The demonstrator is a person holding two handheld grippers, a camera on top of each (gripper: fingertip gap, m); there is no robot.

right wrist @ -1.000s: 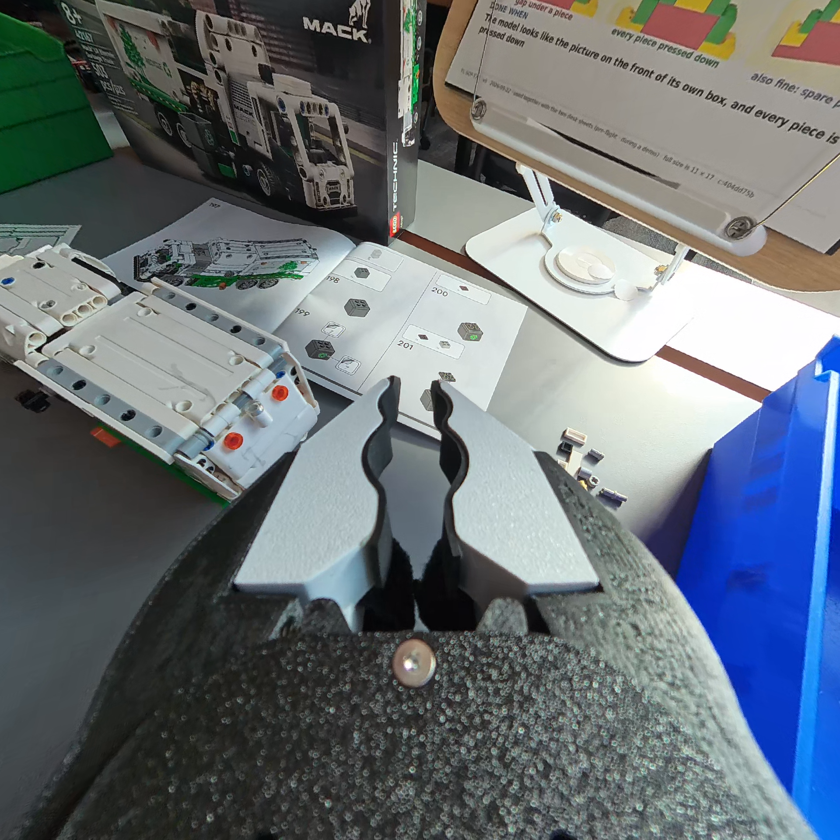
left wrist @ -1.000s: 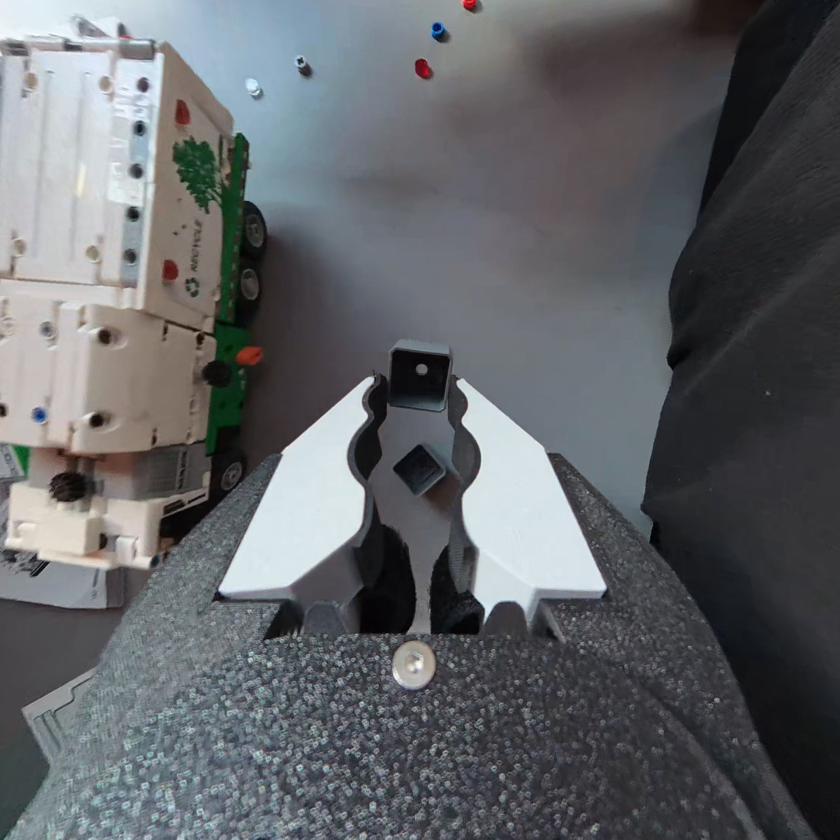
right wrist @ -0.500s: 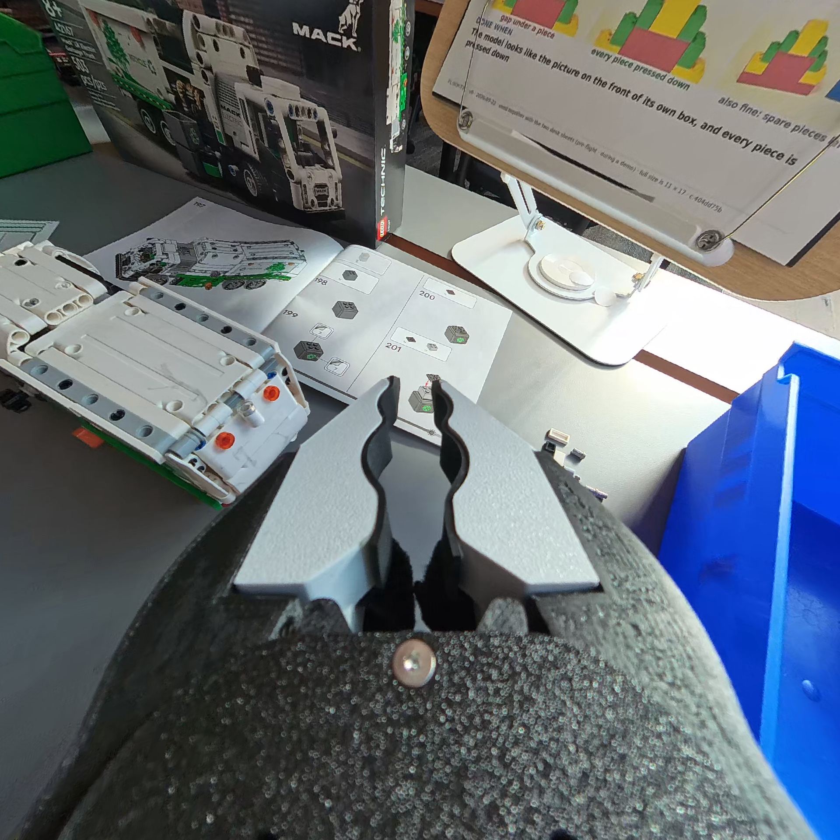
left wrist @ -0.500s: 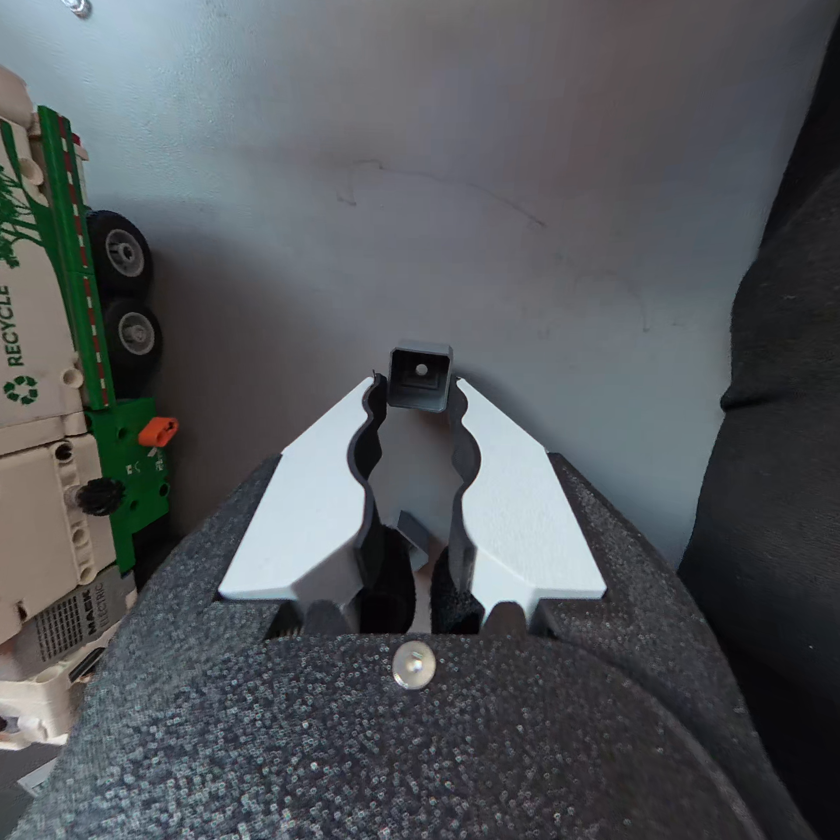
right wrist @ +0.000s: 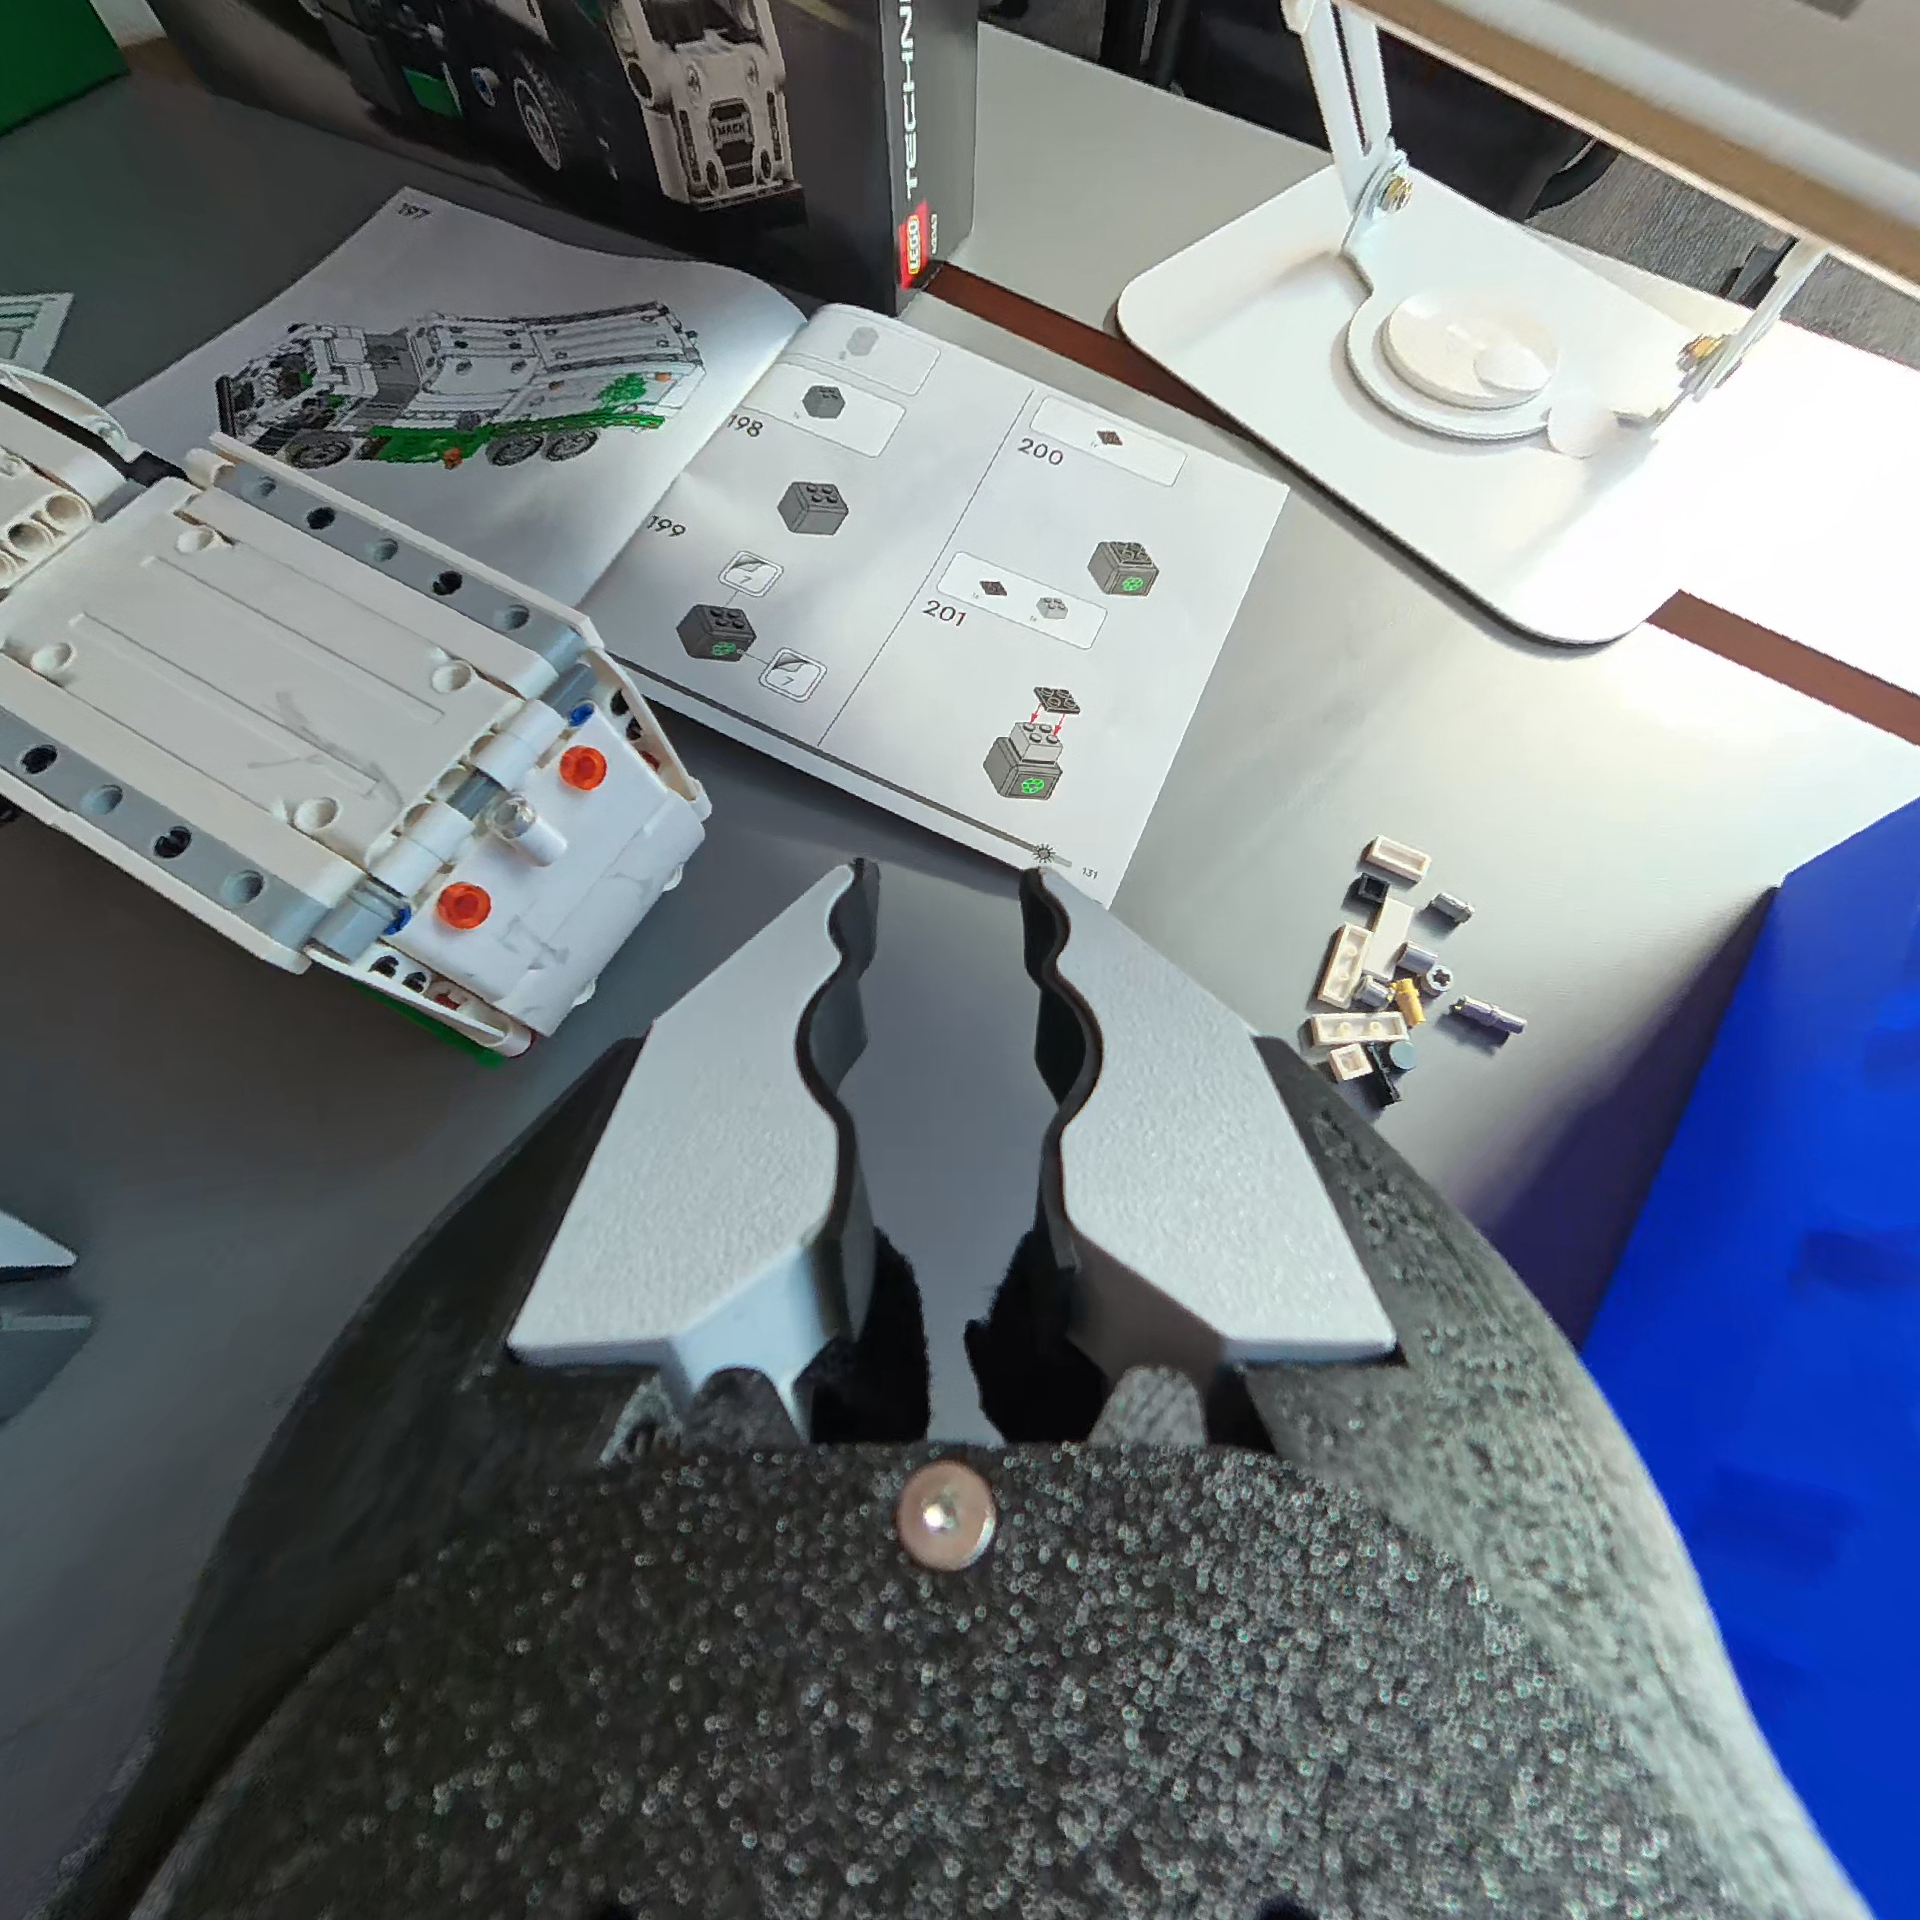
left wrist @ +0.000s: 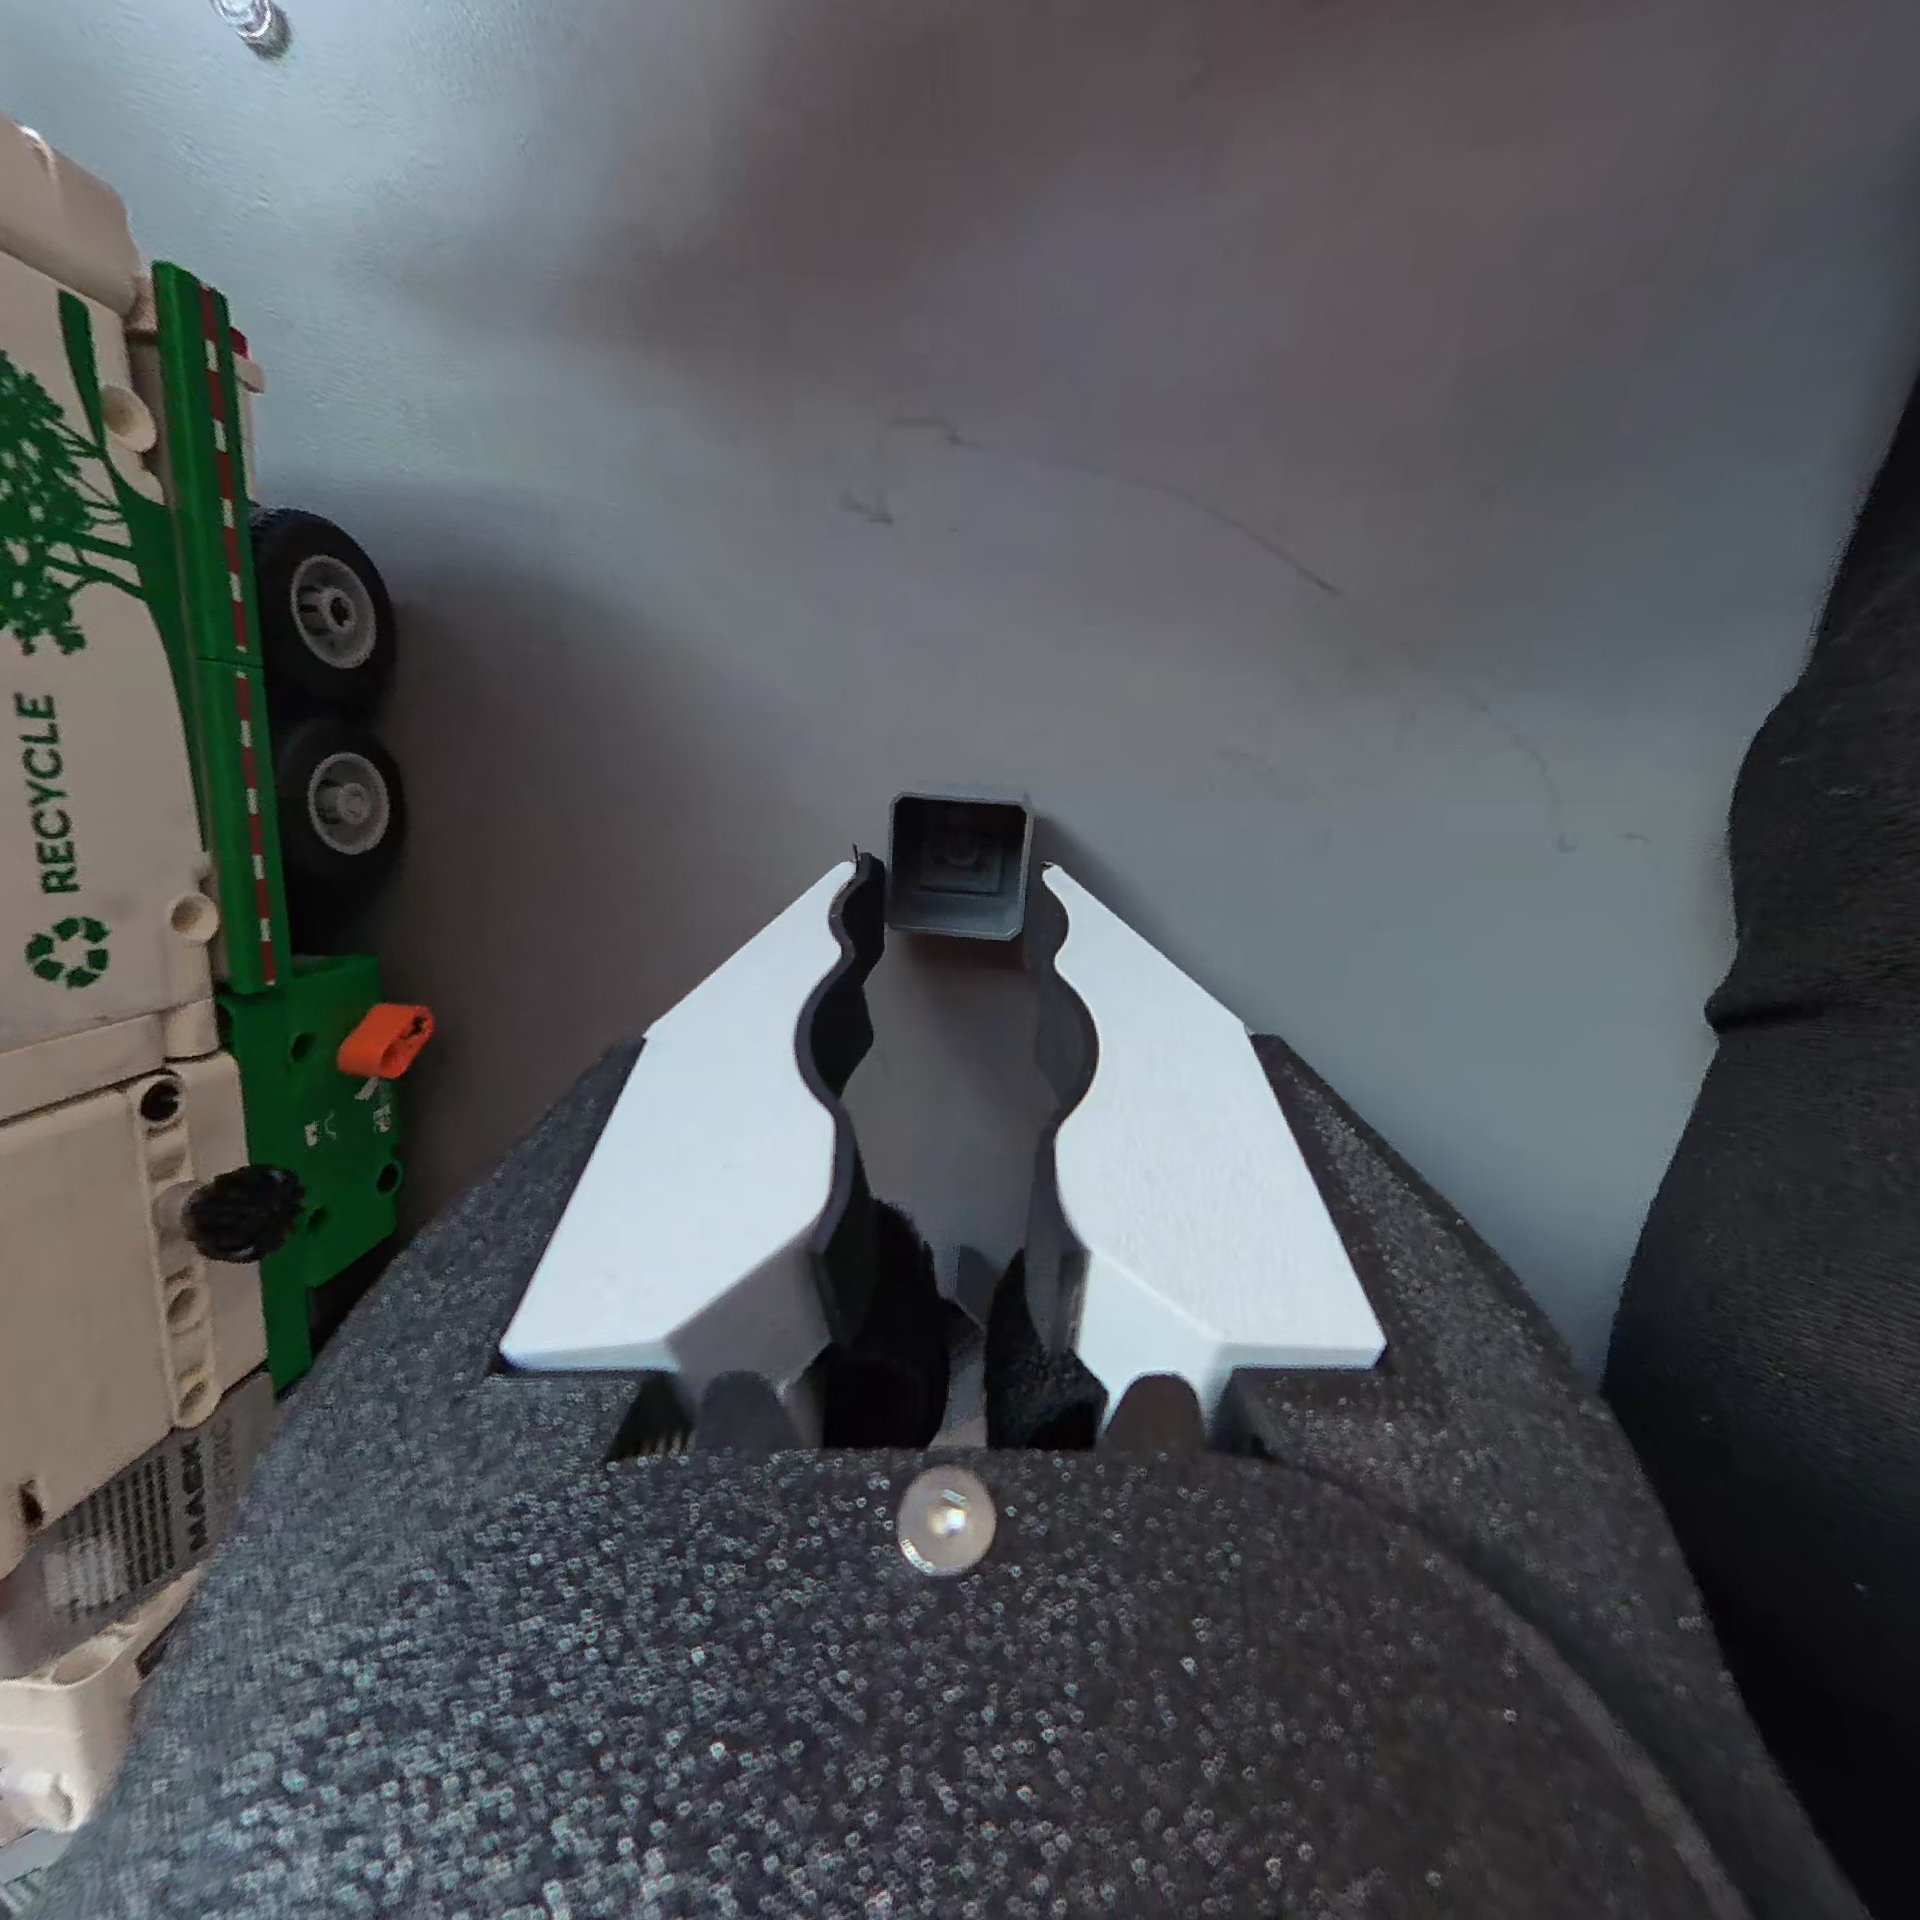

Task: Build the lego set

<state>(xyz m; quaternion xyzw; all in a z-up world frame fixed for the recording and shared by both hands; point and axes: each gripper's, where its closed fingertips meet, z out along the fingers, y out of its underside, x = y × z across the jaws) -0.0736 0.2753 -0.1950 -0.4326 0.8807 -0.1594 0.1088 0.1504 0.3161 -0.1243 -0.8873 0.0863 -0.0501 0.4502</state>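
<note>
A hollow grey brick (left wrist: 961,868) is pinched at the left tool (left wrist: 958,883) tips above the tabletop (left wrist: 1143,416). The right tool (right wrist: 943,883) is parted, empty. The truck model (left wrist: 114,831) is cut off at the left edge.

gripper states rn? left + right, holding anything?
Left hand-held gripper: shut on the small dark grey hollow square Lego box piece, held at the fingertips.
Right hand-held gripper: open, empty, above the grey table.

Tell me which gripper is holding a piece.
The left gripper: a dark grey square brick sits clamped at its tips. The right gripper has empty, parted jaws.
</note>
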